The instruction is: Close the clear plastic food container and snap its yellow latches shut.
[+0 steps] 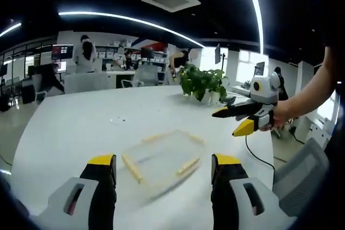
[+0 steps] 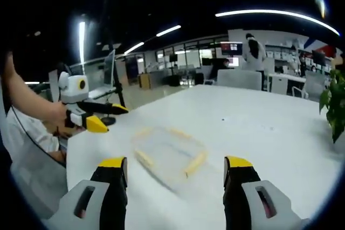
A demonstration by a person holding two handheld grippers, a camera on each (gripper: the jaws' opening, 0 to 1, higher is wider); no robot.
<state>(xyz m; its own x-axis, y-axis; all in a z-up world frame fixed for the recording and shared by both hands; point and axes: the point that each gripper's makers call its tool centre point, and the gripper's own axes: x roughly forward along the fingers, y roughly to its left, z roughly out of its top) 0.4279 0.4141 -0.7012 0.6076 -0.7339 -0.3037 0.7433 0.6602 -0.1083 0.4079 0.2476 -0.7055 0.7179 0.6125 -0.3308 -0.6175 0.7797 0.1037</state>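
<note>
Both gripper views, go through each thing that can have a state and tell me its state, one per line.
clear plastic food container: lying flat on the white table, held by neither gripper; blurred, so lid and yellow latches cannot be judged.
left gripper: open, empty, above the table.
right gripper: open, empty, above the table.
potted plant: upright on the table.

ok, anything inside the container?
Nothing seen inside the container; white table shows through its clear plastic. It's motion-blurred in both views, so small contents can't be ruled out. Yellow latches edge it.
</note>
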